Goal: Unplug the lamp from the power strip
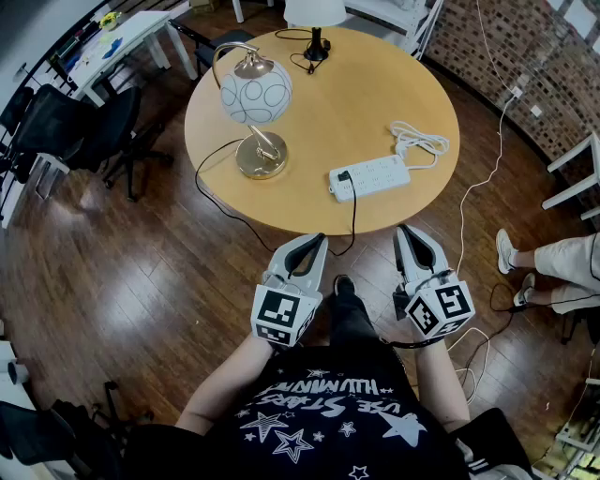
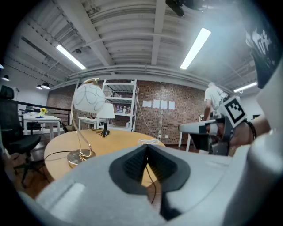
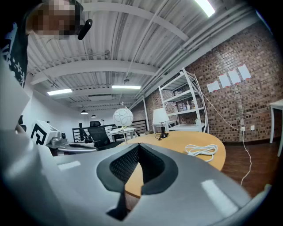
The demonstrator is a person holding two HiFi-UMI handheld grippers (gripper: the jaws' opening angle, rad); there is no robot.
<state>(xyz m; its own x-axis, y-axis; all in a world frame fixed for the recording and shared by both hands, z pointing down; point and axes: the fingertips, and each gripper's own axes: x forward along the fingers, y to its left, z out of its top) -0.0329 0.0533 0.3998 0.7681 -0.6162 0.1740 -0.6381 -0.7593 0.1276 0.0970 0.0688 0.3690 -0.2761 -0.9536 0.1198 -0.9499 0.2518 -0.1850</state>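
Observation:
A lamp [image 1: 256,94] with a round white patterned shade and a brass base stands on the left part of the round wooden table [image 1: 375,84]. Its black cord [image 1: 220,202] hangs off the table's near edge and comes back up to a black plug [image 1: 344,175] in the white power strip [image 1: 370,176]. My left gripper [image 1: 321,240] and right gripper [image 1: 403,230] are both shut and hold nothing, just short of the table's near edge. The lamp [image 2: 88,99] shows past the left gripper [image 2: 147,148]. The right gripper [image 3: 138,148] points along the tabletop.
The strip's own coiled white cord [image 1: 419,141] lies behind it. A second lamp [image 1: 314,14] with a white shade stands at the table's far edge. Black office chairs [image 1: 84,131] and a white desk are at the left. A seated person's legs [image 1: 553,258] are at the right.

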